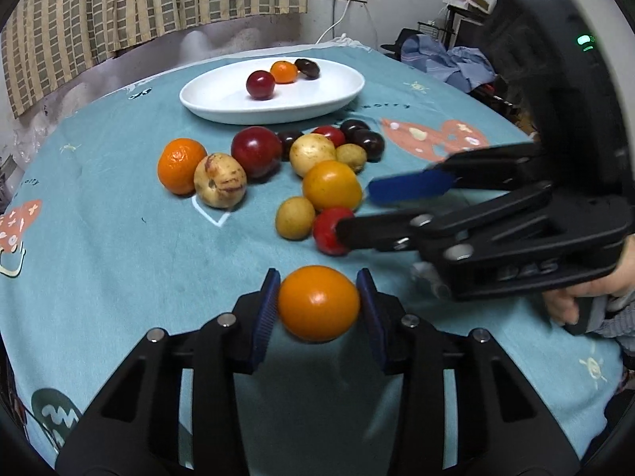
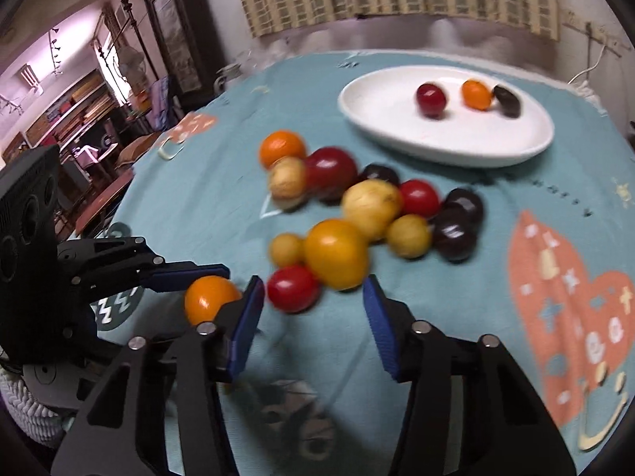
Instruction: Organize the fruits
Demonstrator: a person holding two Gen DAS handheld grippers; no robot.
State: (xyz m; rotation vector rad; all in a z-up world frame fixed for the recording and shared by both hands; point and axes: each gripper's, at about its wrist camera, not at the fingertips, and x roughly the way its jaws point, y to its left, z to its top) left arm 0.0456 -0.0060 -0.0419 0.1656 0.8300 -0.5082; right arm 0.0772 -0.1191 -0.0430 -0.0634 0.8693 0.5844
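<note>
A lived-in home. Checked curtains (image 1: 119,4) hang behind a bench (image 1: 119,246) under a cartoon-printed teal cloth. Clothes (image 1: 448,63) lie heaped beside it, and cluttered shelves (image 2: 75,107) fill the next room.

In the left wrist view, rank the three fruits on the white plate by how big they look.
1. Red fruit, though it sits nearest the camera.
2 and 3. Small orange fruit and dark fruit look alike, unranked.

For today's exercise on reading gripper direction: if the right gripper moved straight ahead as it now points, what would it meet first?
Probably the big orange fruit, just ahead of the open right gripper; the red fruit sits left of that line. Blur leaves depth uncertain.
</note>
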